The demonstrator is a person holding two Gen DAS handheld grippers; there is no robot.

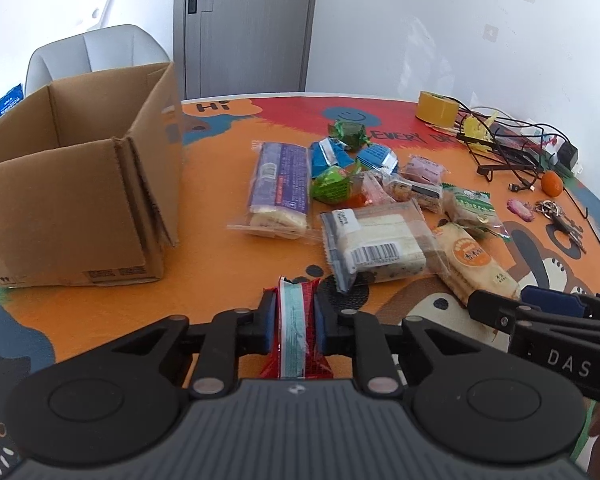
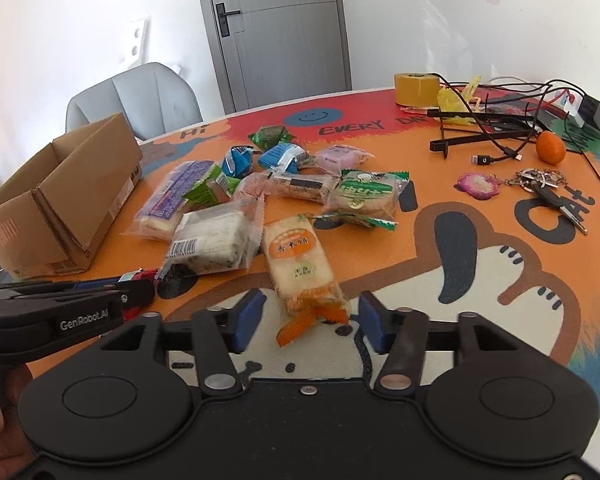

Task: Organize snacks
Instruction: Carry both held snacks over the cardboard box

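Observation:
My left gripper is shut on a red snack packet with a pale green stripe, held above the table to the right of the open cardboard box. My right gripper is open, its blue pads either side of the near end of an orange cracker pack lying on the table. A pile of wrapped snacks lies beyond: a purple cake pack, a clear sandwich pack with a barcode, green and blue candies.
The box stands at the table's left, a grey chair behind it. At the far right lie a tape roll, black cables and a stand, an orange and keys.

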